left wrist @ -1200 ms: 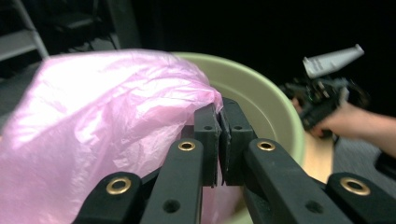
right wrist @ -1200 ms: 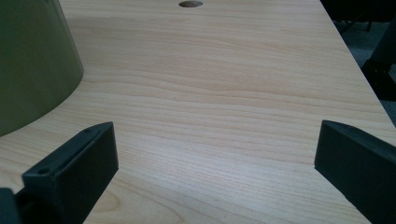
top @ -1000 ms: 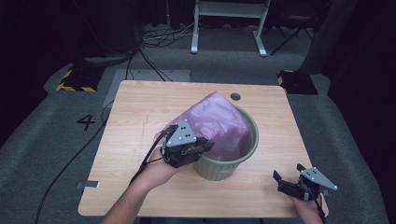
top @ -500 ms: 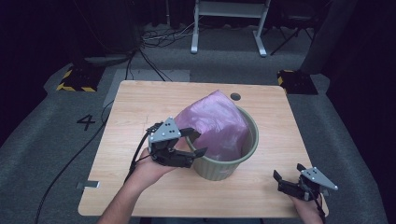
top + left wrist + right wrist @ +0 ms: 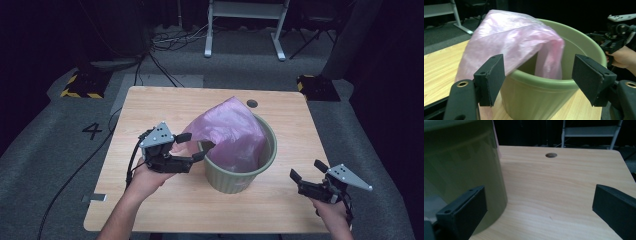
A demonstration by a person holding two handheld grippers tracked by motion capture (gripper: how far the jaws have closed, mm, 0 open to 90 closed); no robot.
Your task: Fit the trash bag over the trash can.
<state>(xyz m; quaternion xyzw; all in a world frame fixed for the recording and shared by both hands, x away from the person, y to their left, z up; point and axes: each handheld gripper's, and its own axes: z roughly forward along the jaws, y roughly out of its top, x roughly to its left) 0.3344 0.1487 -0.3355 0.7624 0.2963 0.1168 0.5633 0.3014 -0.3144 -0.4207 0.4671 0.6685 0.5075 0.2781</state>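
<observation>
High view: left gripper (image 5: 196,143) has just opened, pink bag (image 5: 230,132) released, draped half over green bin (image 5: 240,175) at centre frame; lining unfinished.

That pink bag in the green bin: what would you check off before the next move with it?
1. Left gripper free of the pink bag: ok. Its jaws have just been opening and now stand apart, with nothing pinched between them.
2. Bag spread over the bin's rim all round: not ok. It drapes over the left side and rises in a hump.
3. Green bin upright on the table: ok.
4. Right gripper open and holding nothing: ok. It is off to the bin's right.
5. Bag's bottom reaching the bin floor: cannot tell; the inside is hidden.
</observation>
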